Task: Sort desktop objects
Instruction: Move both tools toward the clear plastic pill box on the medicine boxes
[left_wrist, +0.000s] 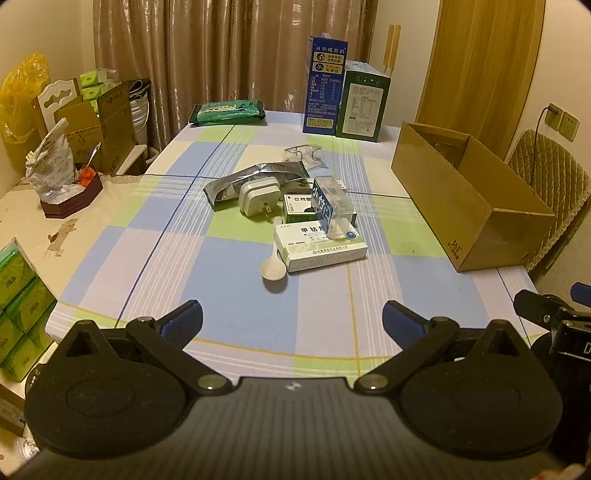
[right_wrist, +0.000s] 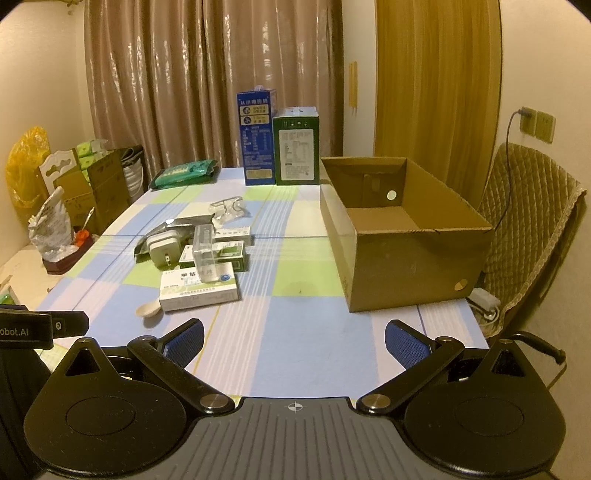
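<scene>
left hand-held gripper (left_wrist: 291, 321): jaws spread wide, nothing between the ribbed blue pads, poised above the near edge of the surface (left_wrist: 229, 291) and aimed down at the clutter. judged a pre-grasp stance; no item touched yet.

the clutter sits mid-surface in one loose heap, well apart from the box. left to right: crinkled silver foil pouch (left_wrist: 255, 176), flat and limp; white plug adapter (left_wrist: 258, 198), hard rounded plastic, prongs facing the camera; white plastic spoon (left_wrist: 273, 266), bowl nearest, handle running under the white medicine carton (left_wrist: 320, 248); clear rigid plastic case (left_wrist: 330, 208) leaning on that carton and on a green-edged carton behind. thin cartons likely crush under a hard squeeze.

right: open cardboard box (right_wrist: 402, 254), matte, stiff-walled, interior bare where visible; judged the sorting bin.

right hand-held gripper (right_wrist: 294, 343): jaws also wide apart, empty, over bare checked cloth between heap and box.
</scene>
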